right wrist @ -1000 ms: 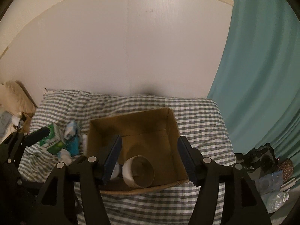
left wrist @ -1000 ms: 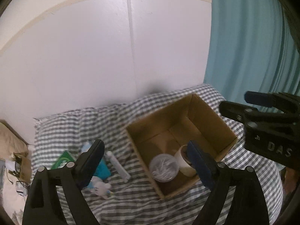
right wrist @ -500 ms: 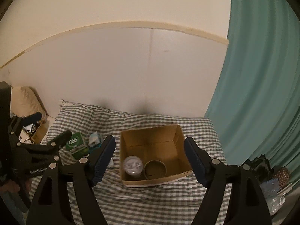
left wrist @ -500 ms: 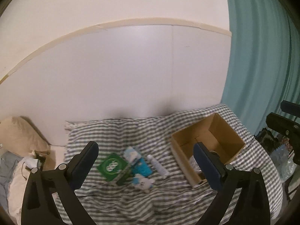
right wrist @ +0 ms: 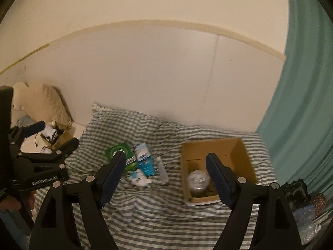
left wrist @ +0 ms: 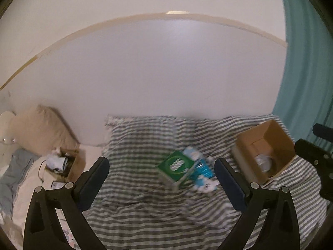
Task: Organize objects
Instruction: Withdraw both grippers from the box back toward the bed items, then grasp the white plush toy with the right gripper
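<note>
An open cardboard box [right wrist: 239,156] sits on the checked bedcover [right wrist: 156,204], with a clear round tub [right wrist: 198,180] inside; it also shows at the right of the left wrist view [left wrist: 276,141]. Left of it lie a green box [right wrist: 120,151], blue packets [right wrist: 145,163], a white tube [right wrist: 162,169] and a small white item [right wrist: 139,179]. The green box [left wrist: 177,166] shows blurred in the left wrist view. My left gripper [left wrist: 162,179] is open and empty, held high above the bed. My right gripper [right wrist: 166,173] is open and empty, also high above.
A white wall backs the bed. A teal curtain [right wrist: 301,83] hangs at the right. A beige pillow [right wrist: 45,104] and a small cluttered box [right wrist: 56,135] sit at the left. Bags and clutter [right wrist: 303,204] lie at the lower right.
Both grippers have pulled up and back from the cardboard box. The left view has swung leftward, so the box now sits at its right edge. Both stay open and empty.
</note>
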`<state>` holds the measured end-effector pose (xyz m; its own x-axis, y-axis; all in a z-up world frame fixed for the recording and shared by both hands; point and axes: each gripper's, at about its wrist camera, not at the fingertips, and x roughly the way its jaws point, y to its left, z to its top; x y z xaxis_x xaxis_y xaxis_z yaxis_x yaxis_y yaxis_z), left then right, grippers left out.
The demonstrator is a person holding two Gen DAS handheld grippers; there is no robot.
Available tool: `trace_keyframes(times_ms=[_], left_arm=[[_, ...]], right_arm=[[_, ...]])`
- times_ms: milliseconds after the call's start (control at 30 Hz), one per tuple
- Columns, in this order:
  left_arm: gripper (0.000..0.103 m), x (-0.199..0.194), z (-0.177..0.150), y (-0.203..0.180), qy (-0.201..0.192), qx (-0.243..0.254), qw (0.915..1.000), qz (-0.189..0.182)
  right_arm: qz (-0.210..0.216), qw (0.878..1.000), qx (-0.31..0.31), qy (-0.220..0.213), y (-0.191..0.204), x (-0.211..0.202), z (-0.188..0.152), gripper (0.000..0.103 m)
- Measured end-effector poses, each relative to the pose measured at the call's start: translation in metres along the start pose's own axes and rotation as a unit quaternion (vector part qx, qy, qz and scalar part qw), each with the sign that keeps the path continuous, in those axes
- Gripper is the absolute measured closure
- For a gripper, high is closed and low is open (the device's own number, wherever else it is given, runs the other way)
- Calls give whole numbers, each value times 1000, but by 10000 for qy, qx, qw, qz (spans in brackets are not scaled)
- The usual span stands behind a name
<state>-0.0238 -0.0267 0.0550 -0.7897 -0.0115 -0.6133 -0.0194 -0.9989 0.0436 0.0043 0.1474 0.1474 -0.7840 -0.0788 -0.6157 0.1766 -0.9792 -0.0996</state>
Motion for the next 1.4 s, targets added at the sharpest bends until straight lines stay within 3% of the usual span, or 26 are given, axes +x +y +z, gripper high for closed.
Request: trace_keyframes(times_ms=[367,533,733,900,1133,1200,1400], left_arm=[[0,87,-60,39,627,-9,9977,270],[0,133,-82,32,1072,144,9938,240],[0,175,-101,20,1402,275,9897,20],[0,196,-106,18,1677,182,9857,-62],[0,203,-106,18,1765,133,9841,-126],[0,202,-106,17,1763,146,9842,-121],[0,200,-105,18,1721,145,9848,-175]], right_arm=[[168,9962,-263,819,49,141,-49,24],[205,9915,-184,1274,46,208,-77,24],[307,9852,-101,1682,44,260,-102,24],[474,9800,-37,1935,45,284,-110,24],[609,9727,69,2239,44,308,-122,25],[626,9727,5,2237,46,307,-125,40],[425,9807,-222,1898,51,282,-123,40]])
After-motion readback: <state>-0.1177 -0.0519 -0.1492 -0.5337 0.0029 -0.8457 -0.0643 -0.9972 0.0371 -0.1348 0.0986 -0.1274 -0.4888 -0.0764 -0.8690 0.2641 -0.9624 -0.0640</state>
